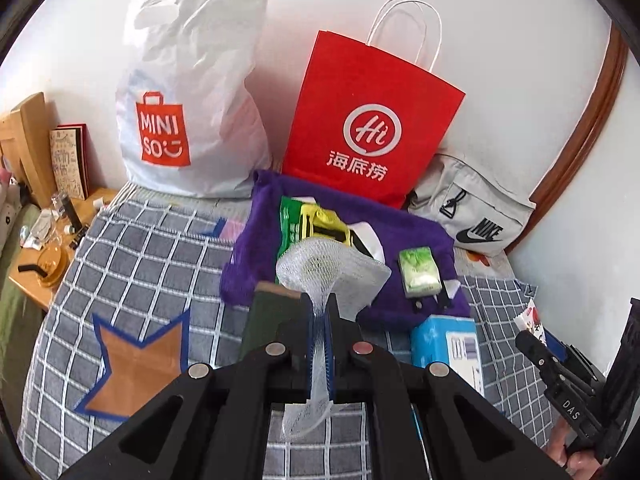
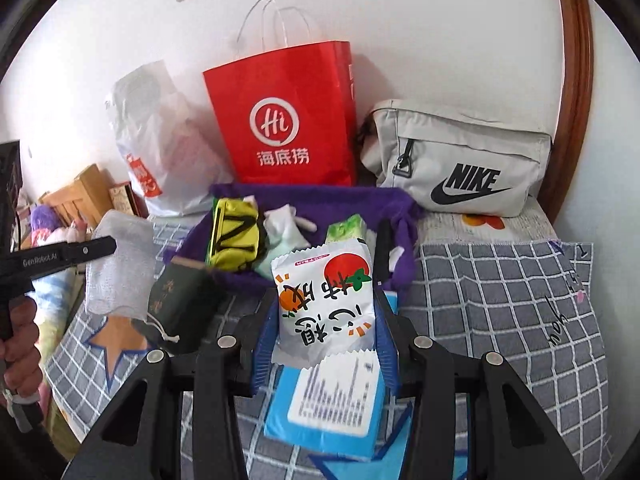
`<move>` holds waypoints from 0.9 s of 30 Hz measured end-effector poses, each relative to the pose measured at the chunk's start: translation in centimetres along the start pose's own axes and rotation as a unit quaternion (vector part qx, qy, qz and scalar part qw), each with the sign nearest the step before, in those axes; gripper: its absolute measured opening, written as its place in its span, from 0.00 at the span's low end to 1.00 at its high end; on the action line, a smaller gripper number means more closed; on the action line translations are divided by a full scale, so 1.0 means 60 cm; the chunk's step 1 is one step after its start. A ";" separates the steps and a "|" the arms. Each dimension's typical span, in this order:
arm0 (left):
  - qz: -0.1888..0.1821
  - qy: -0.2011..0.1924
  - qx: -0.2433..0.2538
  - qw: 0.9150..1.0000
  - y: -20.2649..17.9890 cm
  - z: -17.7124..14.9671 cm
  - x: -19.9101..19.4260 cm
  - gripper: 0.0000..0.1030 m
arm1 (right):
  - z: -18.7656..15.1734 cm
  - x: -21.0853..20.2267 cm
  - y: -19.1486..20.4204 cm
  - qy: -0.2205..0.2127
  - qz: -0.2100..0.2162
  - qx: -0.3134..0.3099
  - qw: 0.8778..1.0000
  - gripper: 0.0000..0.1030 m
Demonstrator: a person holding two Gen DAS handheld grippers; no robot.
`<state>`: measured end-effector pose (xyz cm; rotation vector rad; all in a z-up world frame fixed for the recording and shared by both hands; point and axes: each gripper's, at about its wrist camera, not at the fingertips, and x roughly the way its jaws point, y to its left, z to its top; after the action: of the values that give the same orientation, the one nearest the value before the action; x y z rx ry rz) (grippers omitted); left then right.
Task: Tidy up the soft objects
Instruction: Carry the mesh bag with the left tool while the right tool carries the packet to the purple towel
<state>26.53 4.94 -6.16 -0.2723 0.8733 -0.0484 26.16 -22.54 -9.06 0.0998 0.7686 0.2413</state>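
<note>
hiding blue pack point(image 2: 320, 436) under snack packet point(image 2: 324, 300)

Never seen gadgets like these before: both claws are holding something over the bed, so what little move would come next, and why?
Probably carry both forward over the purple cloth bin. The left gripper pinches a white mesh pouch, the right gripper a snack packet, and similar soft items already lie in that bin.

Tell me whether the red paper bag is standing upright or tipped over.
Upright. The red paper bag stands on its base against the white wall behind the purple cloth, with its white handles pointing up.
</note>
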 end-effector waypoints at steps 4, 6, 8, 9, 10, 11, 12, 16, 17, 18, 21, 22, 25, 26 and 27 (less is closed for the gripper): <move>-0.001 -0.001 -0.005 1.000 -0.001 0.022 0.015 0.05 | 0.023 0.020 -0.003 -0.005 0.003 0.007 1.000 0.43; 0.000 0.000 -0.009 1.000 0.000 0.034 0.025 0.05 | 0.033 0.033 -0.006 -0.004 0.004 0.008 1.000 0.43; 0.002 0.000 -0.012 1.000 -0.001 0.043 0.033 0.05 | 0.046 0.047 -0.009 -0.004 0.006 0.009 1.000 0.43; 0.004 0.001 -0.014 1.000 -0.001 0.049 0.039 0.05 | 0.052 0.053 -0.009 -0.005 0.007 0.008 1.000 0.43; 0.004 0.002 -0.015 1.000 -0.003 0.056 0.046 0.05 | 0.058 0.059 -0.010 -0.007 0.007 0.007 1.000 0.43; 0.004 0.002 -0.015 1.000 -0.004 0.061 0.051 0.05 | 0.065 0.066 -0.012 -0.008 0.007 0.006 1.000 0.43; 0.004 0.003 -0.015 1.000 -0.005 0.065 0.055 0.05 | 0.071 0.071 -0.013 -0.008 0.007 0.006 1.000 0.43; -0.001 0.002 -0.023 1.000 -0.011 0.090 0.078 0.05 | 0.103 0.093 -0.019 -0.013 0.015 0.017 1.000 0.43; -0.003 0.002 -0.025 1.000 -0.011 0.094 0.082 0.05 | 0.111 0.098 -0.017 -0.015 0.017 0.015 1.000 0.43; -0.005 0.003 -0.025 1.000 -0.013 0.100 0.088 0.05 | 0.119 0.102 -0.015 -0.018 0.017 0.011 1.000 0.43; -0.007 0.003 -0.025 1.000 -0.019 0.112 0.104 0.05 | 0.144 0.115 -0.016 -0.027 0.018 0.009 0.999 0.43; -0.008 0.002 -0.026 1.000 -0.019 0.116 0.110 0.05 | 0.151 0.121 -0.017 -0.027 0.020 0.010 0.999 0.43; -0.009 0.006 -0.034 0.999 -0.018 0.125 0.129 0.05 | 0.161 0.140 -0.018 -0.025 0.022 0.011 0.999 0.43; -0.009 0.009 -0.033 0.999 -0.018 0.128 0.135 0.05 | 0.163 0.148 -0.018 -0.023 0.023 0.010 0.999 0.43; -0.009 0.012 -0.032 0.999 -0.020 0.131 0.142 0.05 | 0.165 0.157 -0.019 -0.021 0.023 0.010 0.999 0.43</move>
<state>38.09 4.17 -7.43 -0.3407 0.8968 -0.0413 39.79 -21.29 -8.53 0.1418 0.7286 0.2744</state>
